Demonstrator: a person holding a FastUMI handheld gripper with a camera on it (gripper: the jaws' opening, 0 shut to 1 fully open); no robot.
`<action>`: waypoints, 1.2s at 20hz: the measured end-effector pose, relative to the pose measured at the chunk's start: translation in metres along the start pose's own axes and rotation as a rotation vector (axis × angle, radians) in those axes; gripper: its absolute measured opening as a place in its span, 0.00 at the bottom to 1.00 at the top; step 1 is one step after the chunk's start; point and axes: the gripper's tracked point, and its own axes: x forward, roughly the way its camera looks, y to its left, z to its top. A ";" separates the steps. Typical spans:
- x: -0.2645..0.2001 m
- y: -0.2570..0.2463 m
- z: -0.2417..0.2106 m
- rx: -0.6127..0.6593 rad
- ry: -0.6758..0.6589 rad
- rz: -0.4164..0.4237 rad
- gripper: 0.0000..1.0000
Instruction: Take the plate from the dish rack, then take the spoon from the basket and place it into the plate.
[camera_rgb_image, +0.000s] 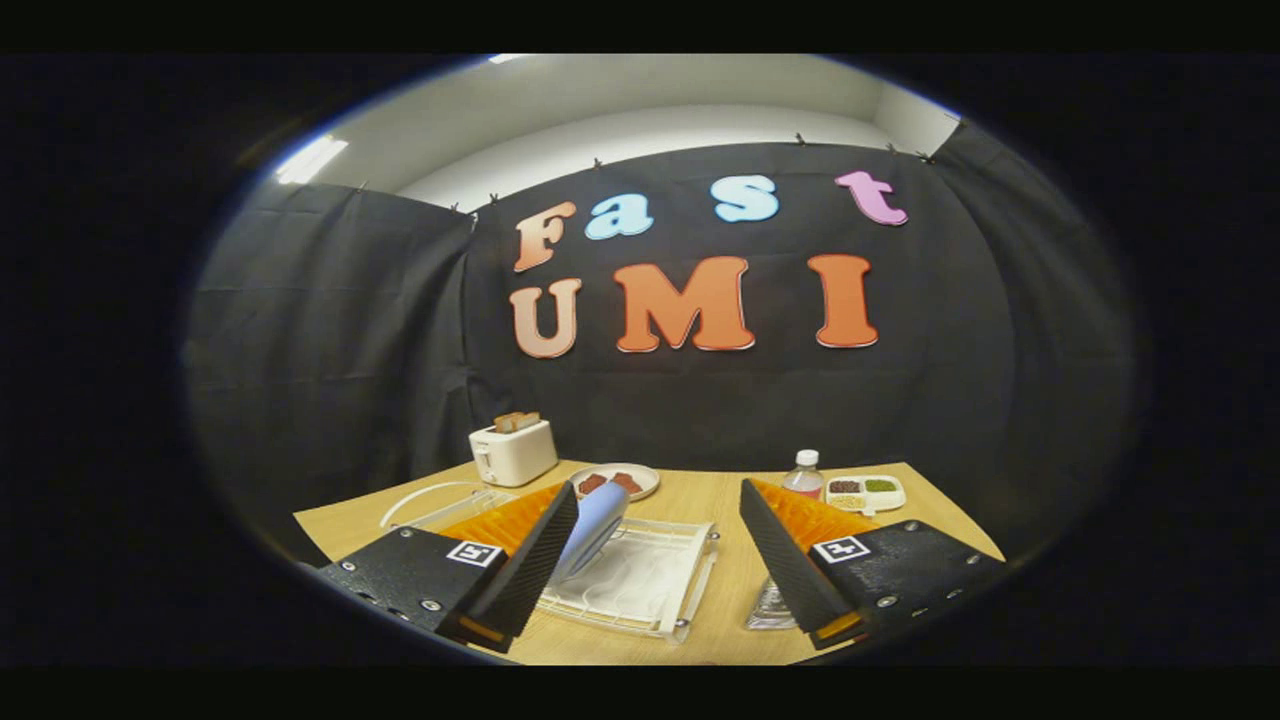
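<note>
Blue and tilted, the plate (592, 528) stands on edge in the white dish rack (640, 585), leaning against the inner face of your left finger. Your gripper (650, 570) is spread wide, jaws released, with the rack lying between the fingers and nothing pressed from both sides. At the rack's 10 o'clock a clear basket (440, 503) with a white handle sits on the wooden table (720, 500). At 12 o'clock a small plate of brown food (612, 481) rests near a cream toaster (512, 450) holding bread. At 2 o'clock stand a water bottle (803, 475) and a divided snack tray (865, 491).
</note>
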 end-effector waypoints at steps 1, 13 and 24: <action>0.004 0.003 -0.002 0.015 0.025 0.010 0.97; 0.053 0.031 -0.020 0.052 0.319 0.079 0.97; 0.080 0.055 -0.081 0.173 0.636 0.109 0.87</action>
